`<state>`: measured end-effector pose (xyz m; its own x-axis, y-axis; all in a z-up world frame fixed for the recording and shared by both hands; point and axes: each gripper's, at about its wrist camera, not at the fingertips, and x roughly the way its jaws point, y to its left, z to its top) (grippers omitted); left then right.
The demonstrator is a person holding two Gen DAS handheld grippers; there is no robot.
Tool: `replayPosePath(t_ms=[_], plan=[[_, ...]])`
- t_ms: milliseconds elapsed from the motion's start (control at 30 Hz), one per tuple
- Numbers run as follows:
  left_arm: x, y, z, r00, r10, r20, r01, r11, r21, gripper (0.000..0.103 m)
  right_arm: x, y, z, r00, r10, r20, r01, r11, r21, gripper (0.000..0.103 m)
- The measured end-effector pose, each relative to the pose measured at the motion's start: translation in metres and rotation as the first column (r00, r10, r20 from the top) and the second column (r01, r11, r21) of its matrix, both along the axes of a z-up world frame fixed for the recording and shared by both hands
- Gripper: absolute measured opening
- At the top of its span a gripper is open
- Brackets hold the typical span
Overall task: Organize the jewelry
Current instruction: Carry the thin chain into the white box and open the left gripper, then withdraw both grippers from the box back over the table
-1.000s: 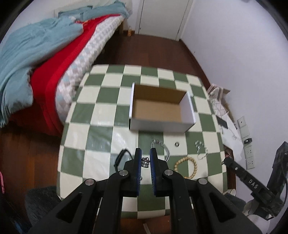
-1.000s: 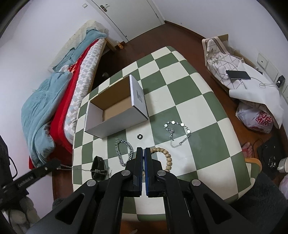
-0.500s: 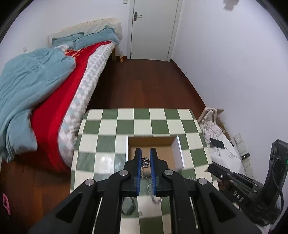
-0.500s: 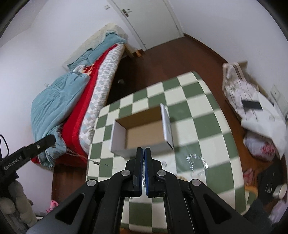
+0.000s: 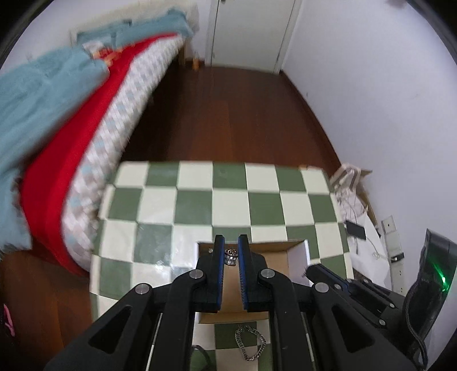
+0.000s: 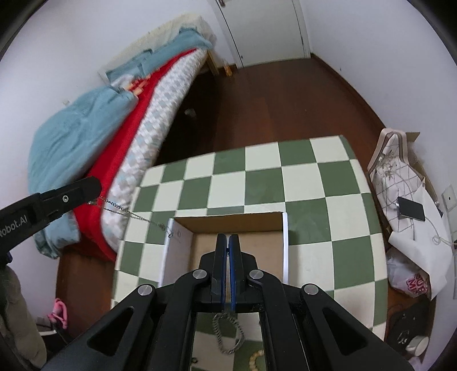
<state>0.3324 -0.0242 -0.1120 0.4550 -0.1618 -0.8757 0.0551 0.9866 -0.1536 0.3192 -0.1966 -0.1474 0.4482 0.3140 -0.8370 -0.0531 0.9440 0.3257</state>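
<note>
My left gripper (image 5: 230,246) is shut on a thin silver necklace whose pendant (image 5: 230,256) shows between the fingertips. It hovers over the open cardboard box (image 5: 297,251) on the checkered table. In the right wrist view the left gripper (image 6: 85,187) holds the necklace chain (image 6: 125,211), which trails down to the box's left wall (image 6: 177,251). My right gripper (image 6: 228,242) is shut, with nothing seen in it, above the box (image 6: 237,225). A silver chain bracelet (image 5: 251,342) lies on the table in front of the box, also in the right wrist view (image 6: 228,331). Part of a bead bracelet (image 6: 255,356) lies beside it.
The green and white checkered table (image 5: 228,199) stands by a bed (image 5: 71,114) with red and blue bedding on the left. A bag with a phone (image 6: 411,208) lies on the floor to the right. A white door (image 6: 262,25) is behind.
Both grippers moved forward over the box. The left gripper lifted the necklace off the table and carried it to the box, its chain now hanging over the box's left wall.
</note>
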Motion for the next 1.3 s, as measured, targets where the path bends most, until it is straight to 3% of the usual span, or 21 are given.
replayPosePath(t_ms=[167, 367, 500, 700, 767, 800, 833, 867, 1000, 1067, 1133, 1300], plan=[[0.009, -0.013, -0.041, 0.997, -0.027, -0.078, 0.028, 0.999, 0.024, 0.006, 0.023, 0.003, -0.044, 0.996, 0.007, -0.089, -0.009, 1.000, -0.020, 0.002], [0.019, -0.018, -0.066, 0.992, -0.034, -0.123, 0.040, 0.998, 0.040, 0.006, 0.034, 0.006, -0.080, 0.987, 0.020, -0.160, -0.028, 0.999, -0.046, 0.002], [0.026, -0.016, -0.074, 0.988, -0.031, -0.149, 0.037, 0.999, 0.037, 0.007, 0.039, 0.007, -0.088, 0.983, 0.028, -0.179, -0.039, 0.997, -0.060, 0.002], [0.032, -0.007, -0.070, 0.990, 0.017, -0.138, -0.002, 0.994, 0.107, 0.015, 0.049, 0.005, -0.083, 0.981, 0.031, -0.193, -0.045, 0.997, -0.069, 0.003], [0.033, -0.003, -0.066, 0.992, 0.035, -0.122, -0.019, 0.991, 0.133, 0.045, 0.052, 0.003, -0.078, 0.980, 0.024, -0.195, -0.041, 0.996, -0.080, 0.015], [0.032, 0.000, -0.063, 0.993, 0.045, -0.109, -0.030, 0.991, 0.133, 0.072, 0.053, 0.002, -0.076, 0.981, 0.021, -0.194, -0.038, 0.996, -0.081, 0.023], [0.031, 0.004, -0.060, 0.994, 0.055, -0.093, -0.042, 0.990, 0.134, 0.085, 0.053, 0.000, -0.073, 0.981, 0.017, -0.194, -0.032, 0.996, -0.078, 0.042], [0.030, 0.006, -0.057, 0.995, 0.061, -0.077, -0.049, 0.987, 0.150, 0.087, 0.053, -0.001, -0.071, 0.981, 0.014, -0.192, -0.028, 0.997, -0.070, 0.052], [0.026, 0.014, -0.053, 0.996, 0.076, -0.054, -0.065, 0.980, 0.188, 0.103, 0.046, -0.005, -0.060, 0.984, -0.009, -0.177, -0.011, 0.994, -0.111, 0.057], [0.021, 0.016, -0.052, 0.996, 0.086, -0.033, -0.077, 0.975, 0.209, 0.103, 0.040, -0.006, -0.058, 0.983, -0.028, -0.183, -0.004, 0.985, -0.170, 0.081], [0.013, 0.018, -0.054, 0.996, 0.092, -0.018, -0.085, 0.970, 0.229, 0.103, 0.033, -0.005, -0.057, 0.983, -0.032, -0.181, -0.009, 0.976, -0.219, 0.093], [-0.009, 0.023, -0.064, 0.994, 0.110, -0.007, -0.104, 0.959, 0.263, 0.103, 0.013, 0.004, -0.063, 0.982, -0.017, -0.191, -0.042, 0.952, -0.302, 0.102]])
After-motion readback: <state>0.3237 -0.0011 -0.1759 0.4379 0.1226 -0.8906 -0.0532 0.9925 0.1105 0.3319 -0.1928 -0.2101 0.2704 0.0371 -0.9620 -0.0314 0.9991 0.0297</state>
